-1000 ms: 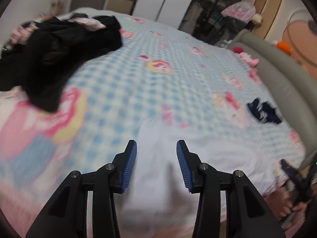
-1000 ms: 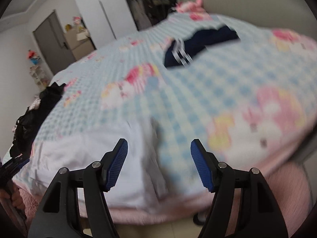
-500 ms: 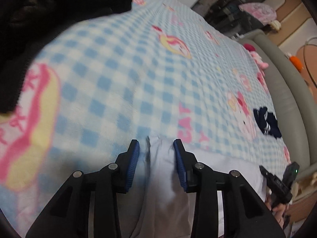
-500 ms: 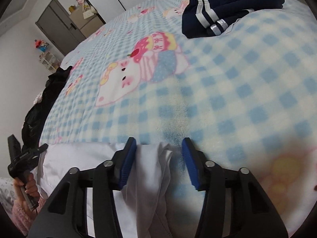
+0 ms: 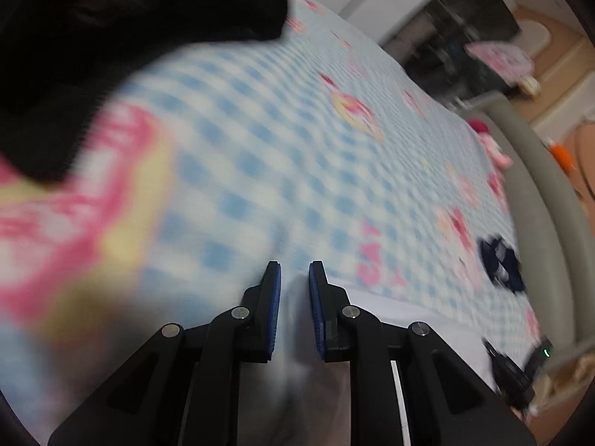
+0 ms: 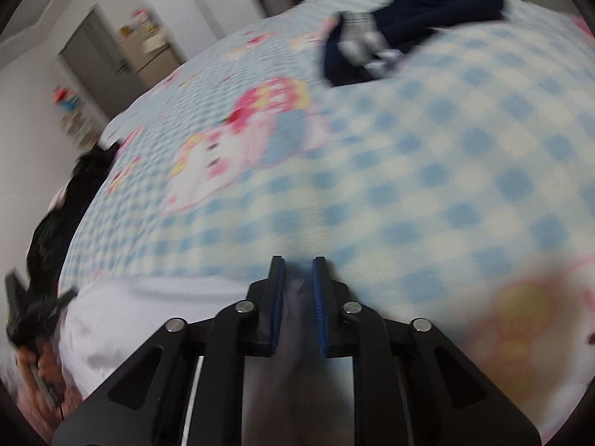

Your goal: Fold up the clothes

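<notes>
Blue-and-white checked fleece blanket with pink cartoon-cat prints (image 5: 282,171) covers the bed; both views are blurred. White thin-fabric garment (image 6: 156,308) lies flat along the near edge of the bed, at 6 o'clock in each view.

Left gripper (image 5: 294,278): black frame, blue ribbed pads. Jaws are closing, with a raised fold of the white garment between them; the fabric appears pinched by the pads at the garment's upper corner.

Right gripper (image 6: 298,271): same build. Jaws are closing, and a bunched fold of the white garment stands between the pads, which press on it at the garment's opposite upper corner.

In the right wrist view the left gripper appears at 8 o'clock, held in a person's hand (image 6: 37,356). In the left wrist view the right gripper appears at 4 o'clock.

Other items on the bed:
- Heap of black crumpled clothing (image 5: 111,37), at 11 o'clock in the left wrist view, well apart from the white garment.
- Navy folded garment with grey-white stripes (image 6: 401,37), at 1 o'clock in the right wrist view, well apart from the white garment.

Grey padded bed frame (image 5: 539,193) runs along the far side at 3 o'clock in the left wrist view
</notes>
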Motion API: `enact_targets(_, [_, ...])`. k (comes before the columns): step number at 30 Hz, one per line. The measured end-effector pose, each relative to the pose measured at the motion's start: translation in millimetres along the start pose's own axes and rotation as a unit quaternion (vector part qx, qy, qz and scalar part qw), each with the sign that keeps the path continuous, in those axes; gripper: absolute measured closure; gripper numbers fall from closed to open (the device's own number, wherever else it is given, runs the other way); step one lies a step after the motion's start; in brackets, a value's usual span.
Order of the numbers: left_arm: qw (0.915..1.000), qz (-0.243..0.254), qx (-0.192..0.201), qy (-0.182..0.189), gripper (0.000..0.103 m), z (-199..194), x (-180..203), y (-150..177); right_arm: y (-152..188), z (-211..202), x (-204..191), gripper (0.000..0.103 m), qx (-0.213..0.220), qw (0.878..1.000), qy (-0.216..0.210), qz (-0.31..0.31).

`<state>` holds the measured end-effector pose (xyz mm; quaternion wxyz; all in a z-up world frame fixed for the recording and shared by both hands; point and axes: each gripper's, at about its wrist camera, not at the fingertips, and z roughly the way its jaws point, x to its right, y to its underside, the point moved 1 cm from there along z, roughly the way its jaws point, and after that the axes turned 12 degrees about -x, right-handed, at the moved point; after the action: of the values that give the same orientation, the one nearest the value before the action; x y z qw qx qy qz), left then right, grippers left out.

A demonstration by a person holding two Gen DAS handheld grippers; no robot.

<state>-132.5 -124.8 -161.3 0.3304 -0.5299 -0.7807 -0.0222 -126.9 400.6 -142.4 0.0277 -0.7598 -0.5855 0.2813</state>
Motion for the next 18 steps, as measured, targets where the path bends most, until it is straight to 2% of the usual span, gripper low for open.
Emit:
enact_targets(2, [0.9996,0.013,0.014,0.02,0.089,-17.5,3.8,8.1,2.0,-13.5,3.5,0.089,0.013,1.0,-0.012,0.005])
enact_targets(5, [0.9972,0.068,0.026,0.018,0.087,-40.5,25.7,29.2,10.9,-39.6,-9.6,0.086,0.045,0.999,-0.021,-0.02])
enact_targets(6, [0.996,0.086,0.019,0.016,0.087,-42.2,33.2,38.4,15.7,-46.7,-17.0,0.081,0.054,0.998,-0.022,-0.029])
enact_targets(9, [0.9924,0.122,-0.018,-0.002,0.087,-31.3,41.7,62.3,33.8,-55.5,-34.8,0.072,0.056,0.997,-0.033,-0.047])
enact_targets(10, [0.9913,0.125,-0.025,-0.034,0.087,-25.6,39.5,66.1,40.7,-54.1,-38.3,0.072,0.048,0.997,-0.033,-0.05])
enact_targets(11, [0.989,0.126,-0.031,-0.071,0.087,-19.6,36.4,69.1,46.7,-49.0,-40.0,0.071,0.035,0.998,-0.022,-0.053])
enact_targets(13, [0.9911,0.1,-0.034,-0.081,0.088,-19.9,28.0,66.6,53.1,-39.5,-36.2,0.071,0.017,0.998,0.035,-0.054])
enact_targets(14, [0.9921,0.094,-0.025,-0.079,0.089,-25.8,30.0,65.6,54.4,-40.3,-31.0,0.071,0.016,0.998,0.046,-0.046])
enact_targets(15, [0.993,0.09,-0.014,-0.076,0.088,-32.7,33.2,64.8,54.7,-44.9,-23.9,0.07,0.021,0.998,0.042,-0.031])
enact_targets(18, [0.9887,0.133,0.014,-0.068,0.082,-50.5,63.1,70.0,56.7,-59.2,-8.9,0.065,0.033,0.999,0.037,-0.007])
